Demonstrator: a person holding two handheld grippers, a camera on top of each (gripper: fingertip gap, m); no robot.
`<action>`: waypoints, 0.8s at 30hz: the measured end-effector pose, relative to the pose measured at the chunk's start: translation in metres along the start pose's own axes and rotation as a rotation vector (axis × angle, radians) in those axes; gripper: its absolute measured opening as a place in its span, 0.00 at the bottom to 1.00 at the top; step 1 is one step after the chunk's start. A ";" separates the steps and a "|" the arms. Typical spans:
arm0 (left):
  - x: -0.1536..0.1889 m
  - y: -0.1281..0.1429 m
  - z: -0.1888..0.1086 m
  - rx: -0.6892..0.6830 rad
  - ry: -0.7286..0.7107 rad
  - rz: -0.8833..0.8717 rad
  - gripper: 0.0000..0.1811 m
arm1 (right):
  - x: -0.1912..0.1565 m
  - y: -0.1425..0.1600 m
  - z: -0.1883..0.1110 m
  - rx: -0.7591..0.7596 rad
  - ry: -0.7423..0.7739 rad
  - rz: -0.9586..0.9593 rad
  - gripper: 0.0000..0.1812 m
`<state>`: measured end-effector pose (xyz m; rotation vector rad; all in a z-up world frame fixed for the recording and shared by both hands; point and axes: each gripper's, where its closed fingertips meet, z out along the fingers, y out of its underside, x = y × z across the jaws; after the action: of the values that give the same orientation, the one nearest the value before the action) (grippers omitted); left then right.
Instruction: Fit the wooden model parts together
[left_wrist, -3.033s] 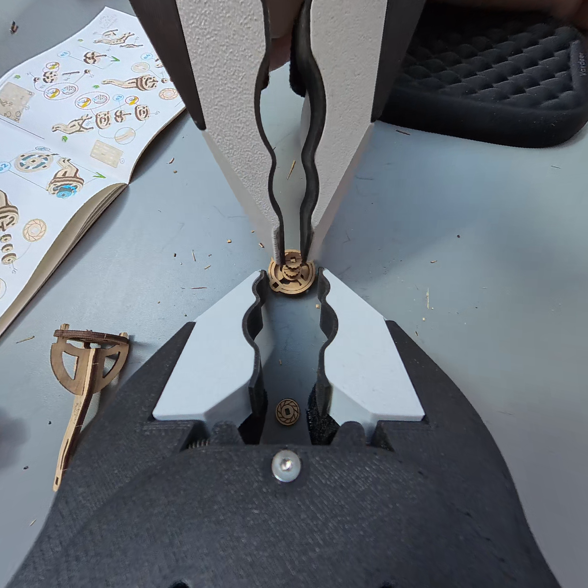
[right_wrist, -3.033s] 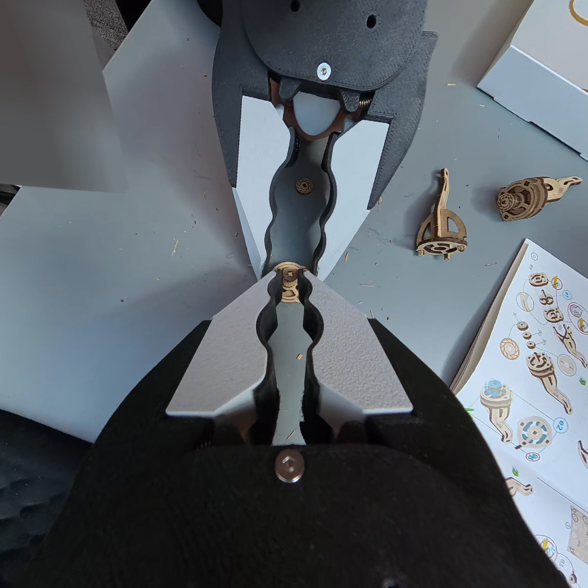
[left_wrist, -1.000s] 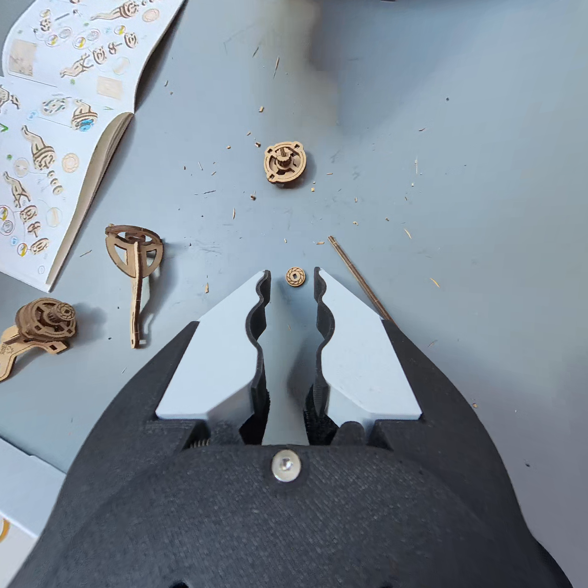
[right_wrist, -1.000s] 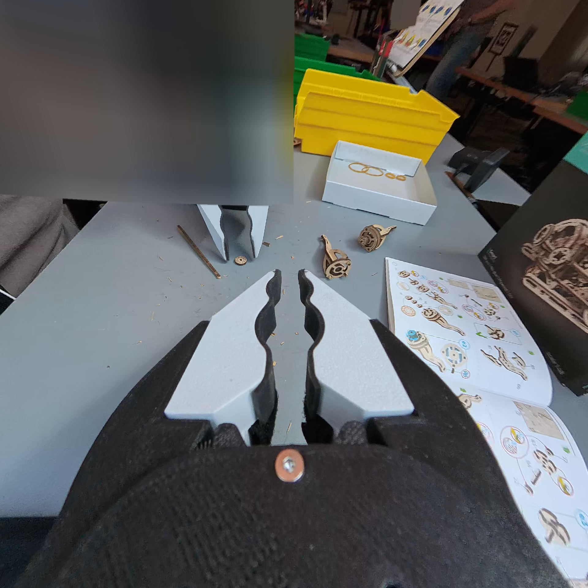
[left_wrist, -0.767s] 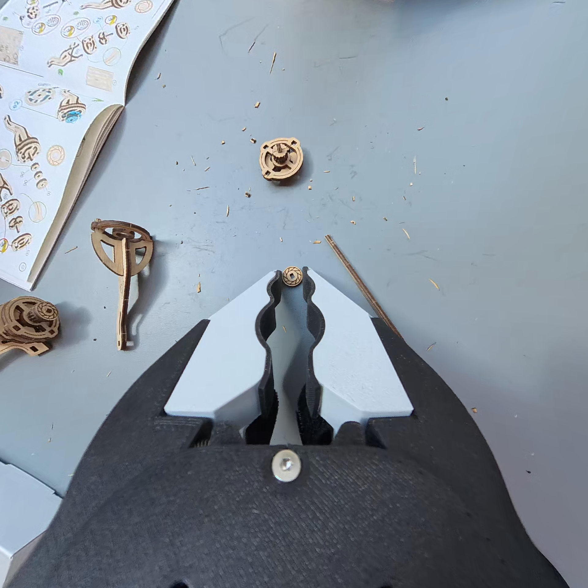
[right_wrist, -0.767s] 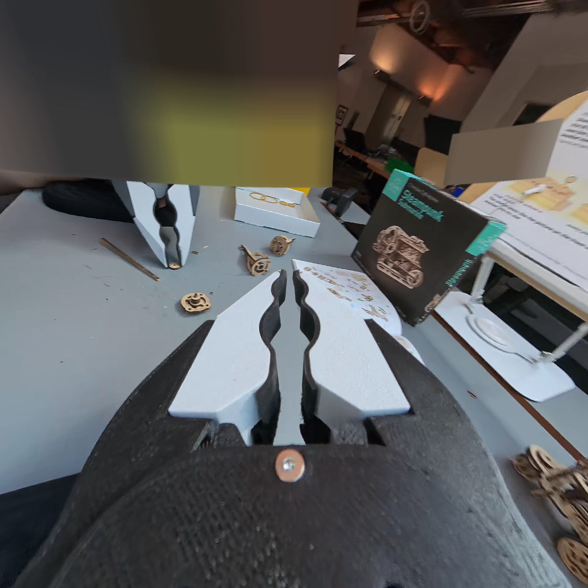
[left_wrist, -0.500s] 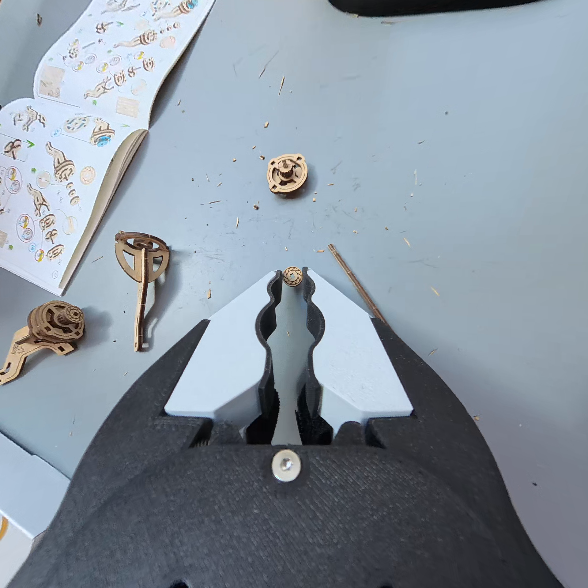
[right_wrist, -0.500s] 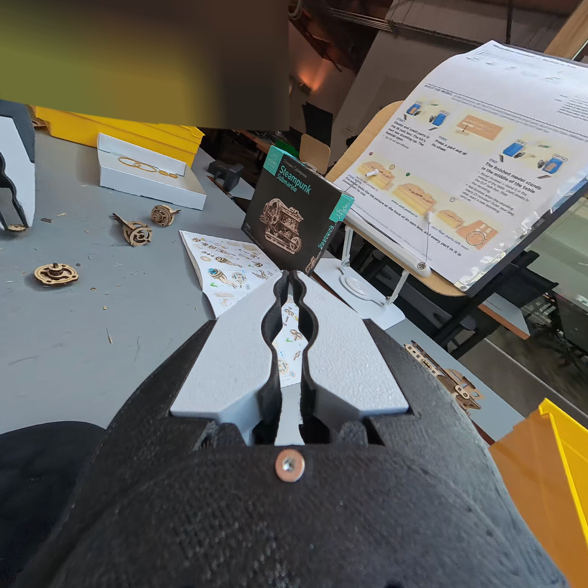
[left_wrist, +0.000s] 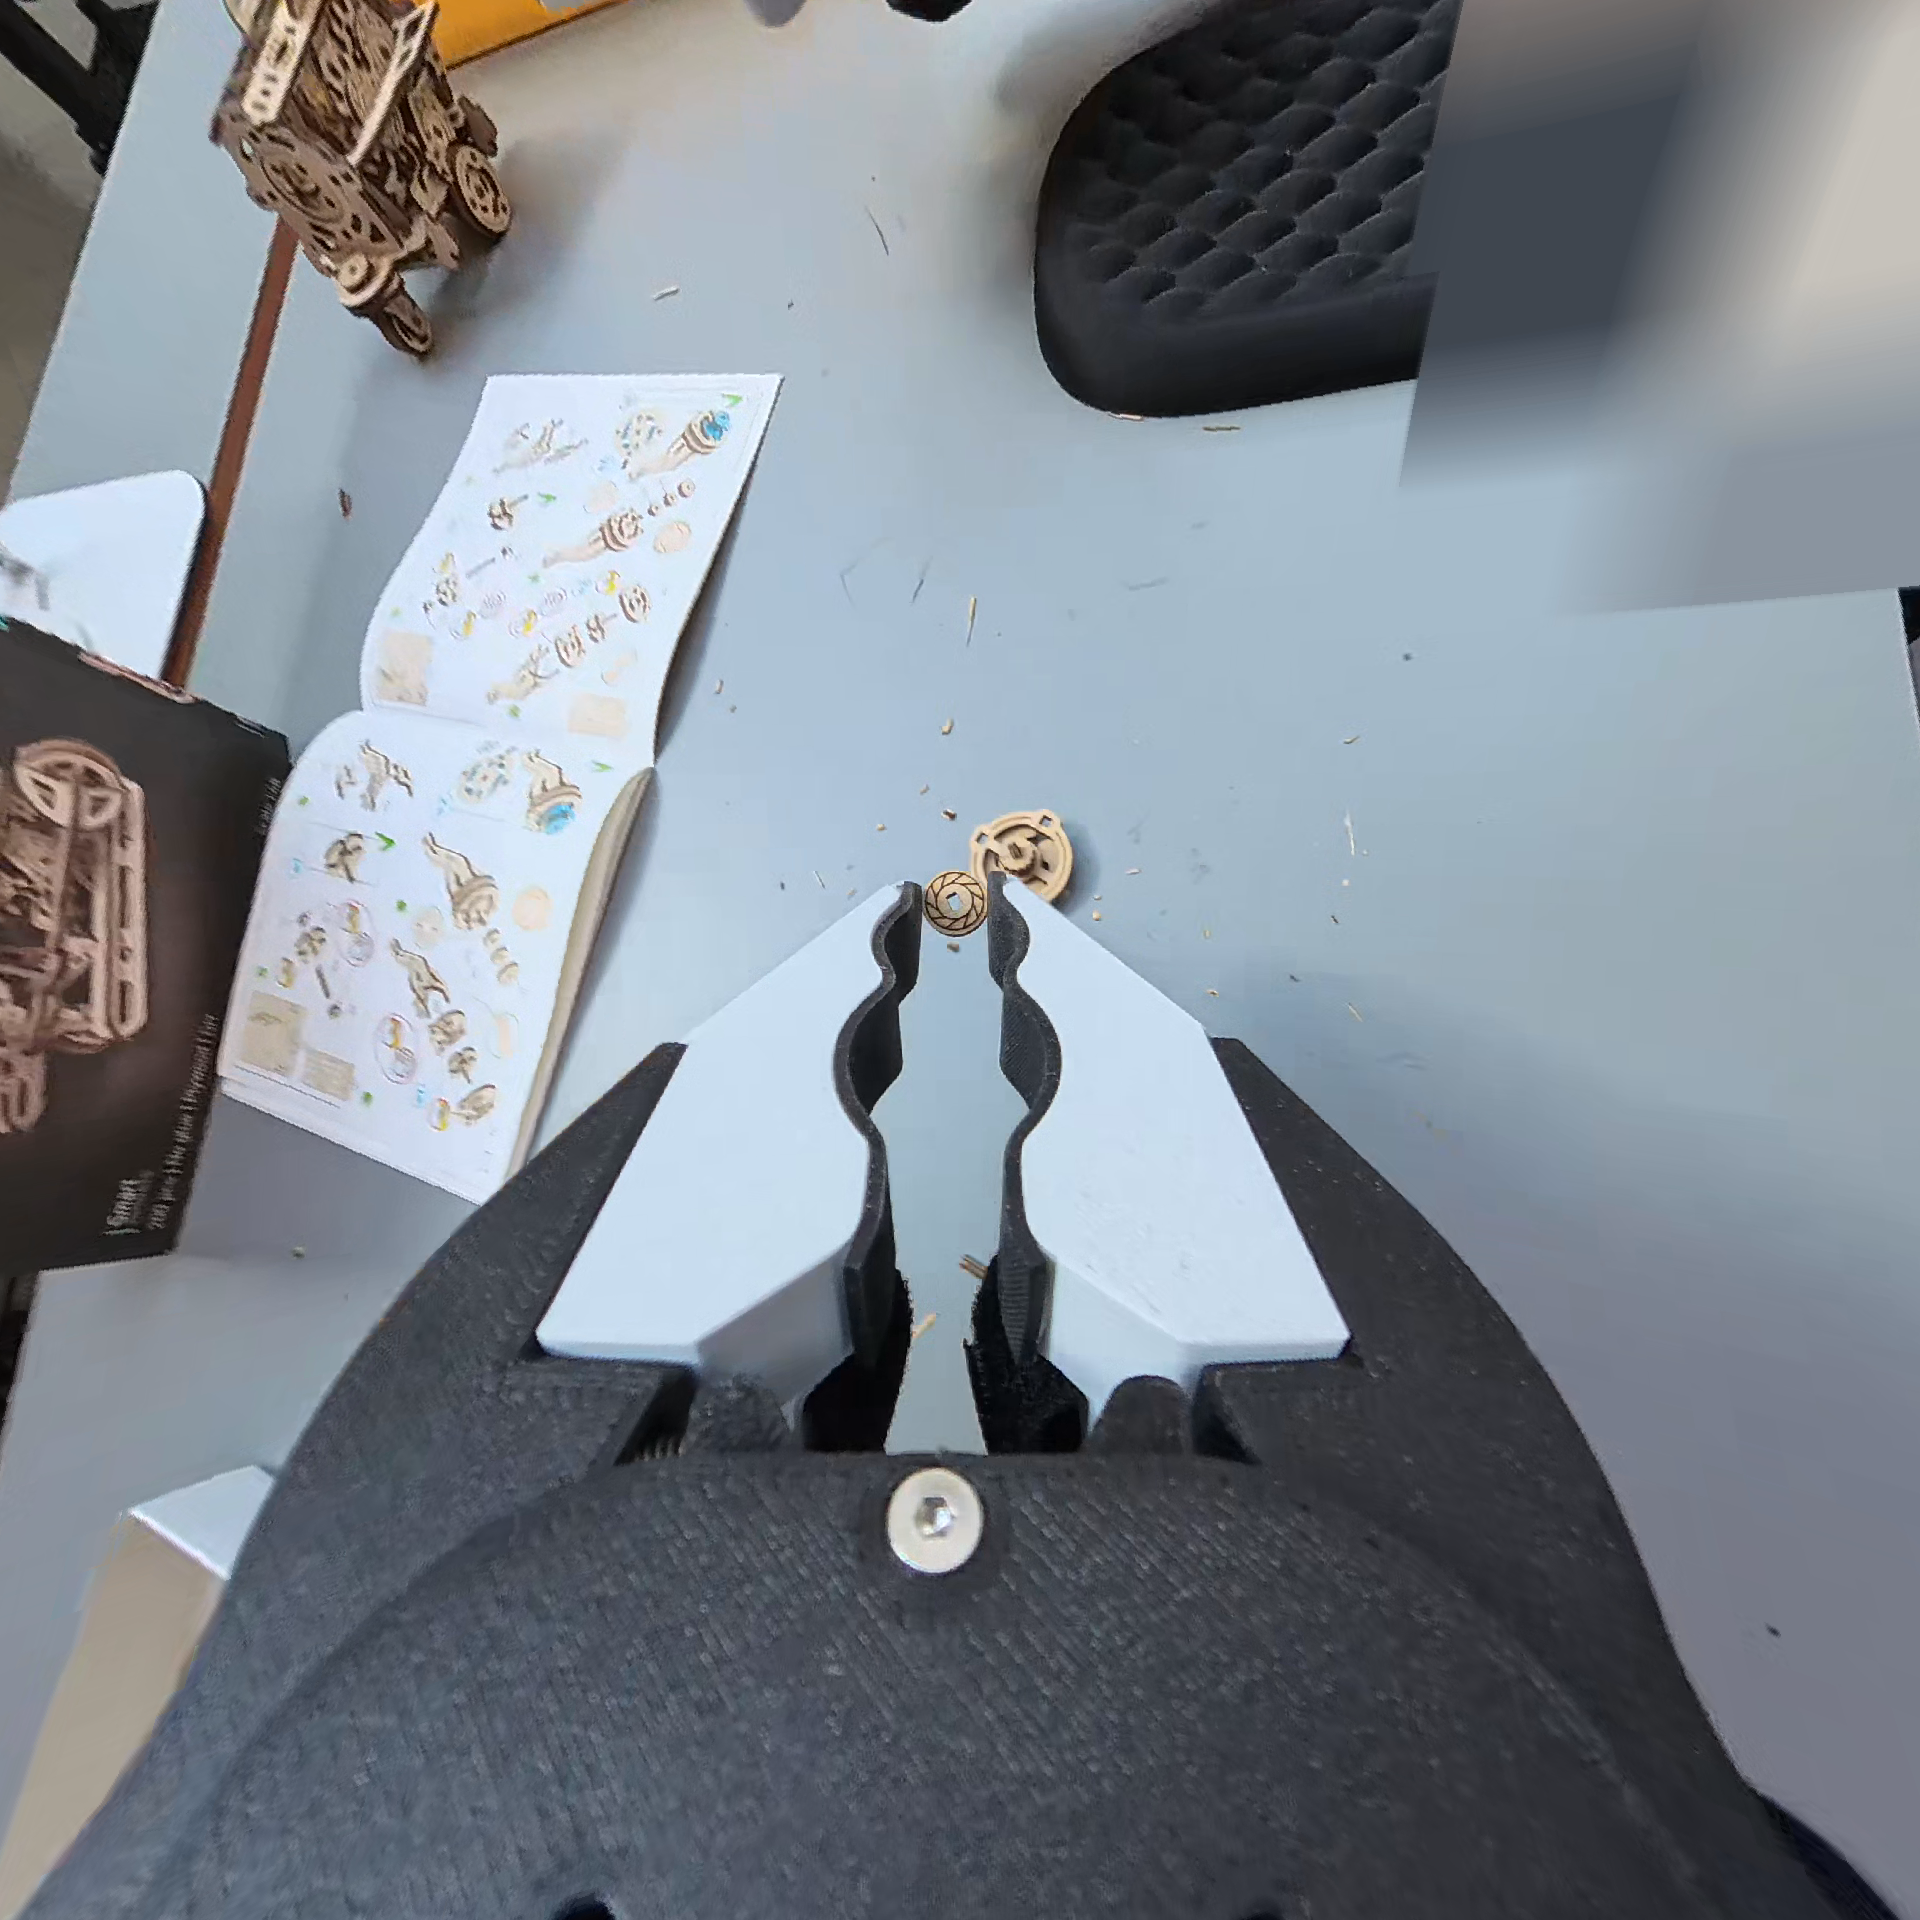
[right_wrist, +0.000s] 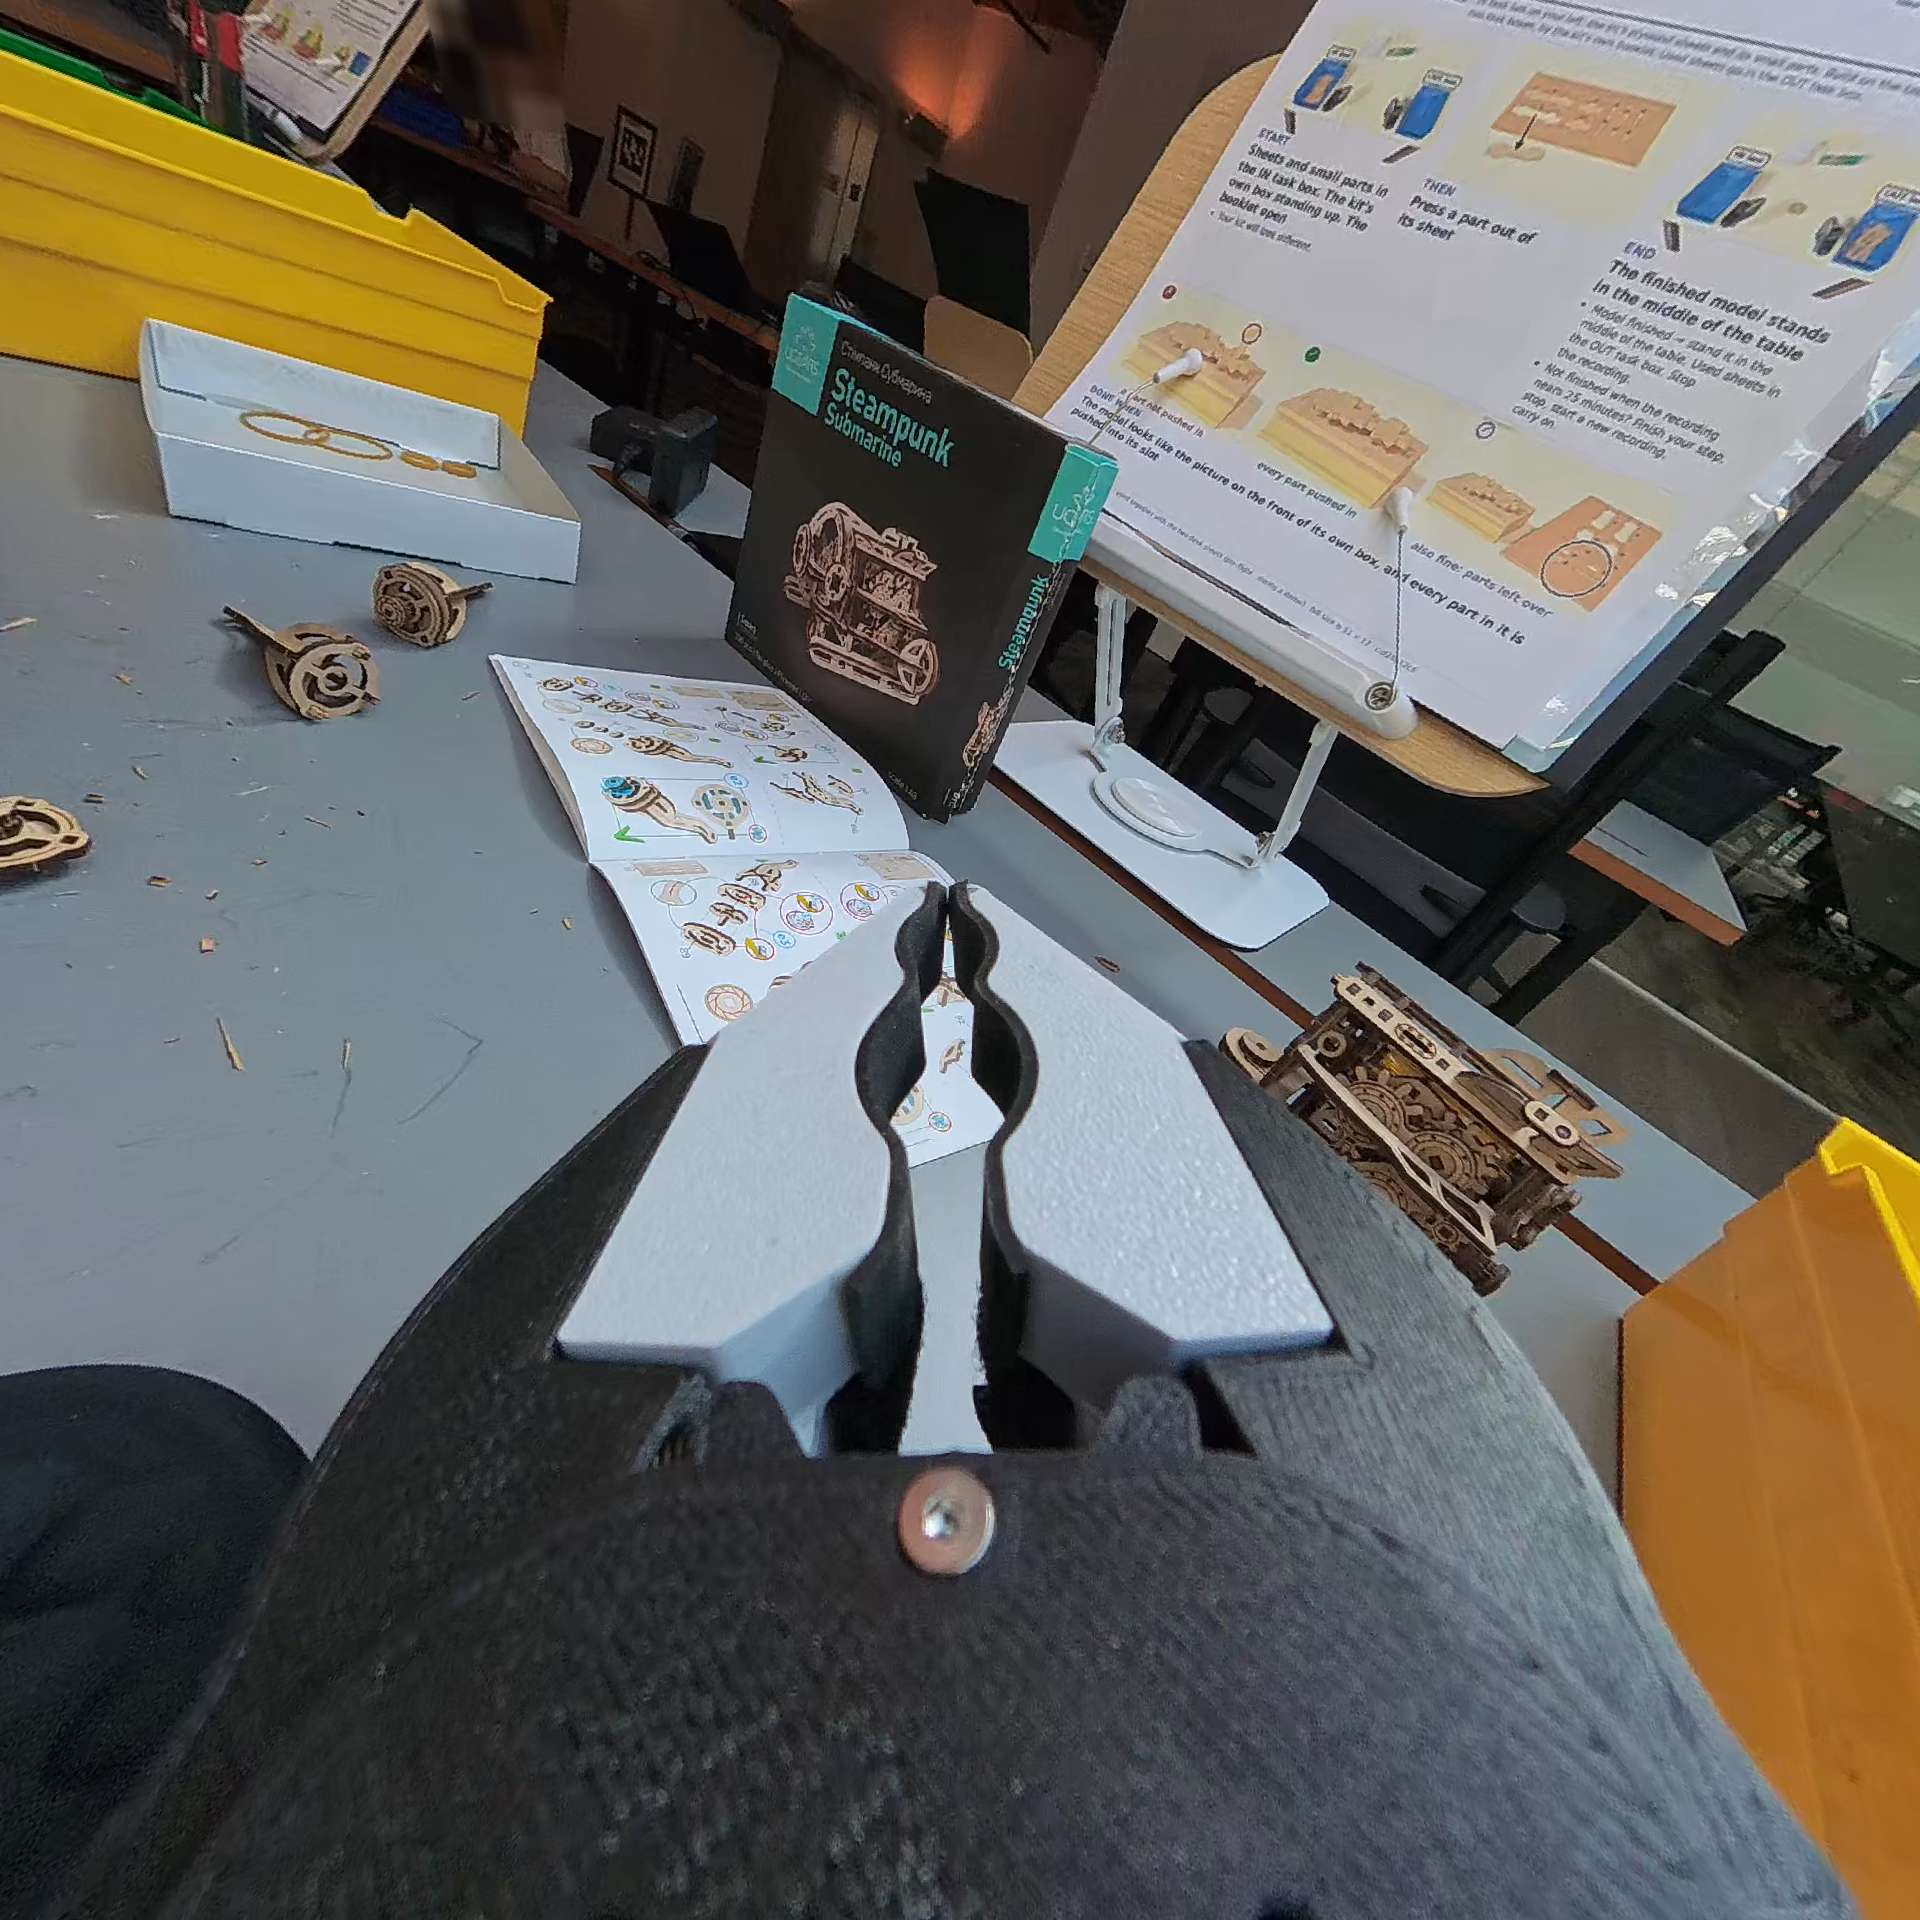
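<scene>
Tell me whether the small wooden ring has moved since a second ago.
Yes. The small wooden ring, pinched in the left gripper, now sits right beside the round gear piece; earlier it lay well short of it.

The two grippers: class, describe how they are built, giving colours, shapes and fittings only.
The left gripper and right gripper match: a textured black, rounded body with one silver screw, and two pale grey wedge fingers lined with wavy black pads. No cables or sleeves show.

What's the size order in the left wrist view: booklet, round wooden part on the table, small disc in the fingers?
1. Booklet, largest.
2. Round wooden part.
3. Small disc, smallest, though it may sit nearer the camera.
</scene>
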<state>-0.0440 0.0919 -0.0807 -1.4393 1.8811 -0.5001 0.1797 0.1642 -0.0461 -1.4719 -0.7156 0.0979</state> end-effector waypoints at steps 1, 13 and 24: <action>-0.006 -0.008 -0.001 -0.005 -0.005 0.034 0.05 | 0.001 0.000 0.000 0.004 0.006 0.004 0.00; -0.015 -0.030 0.020 0.039 0.132 0.119 0.05 | 0.007 0.014 0.006 -0.030 -0.004 0.044 0.00; -0.012 -0.016 0.017 0.021 0.221 0.068 0.05 | 0.017 -0.063 0.013 0.128 0.093 0.126 0.00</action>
<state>-0.0193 0.1005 -0.0782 -1.3466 2.0833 -0.6664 0.1644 0.1753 0.0179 -1.3891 -0.5314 0.1672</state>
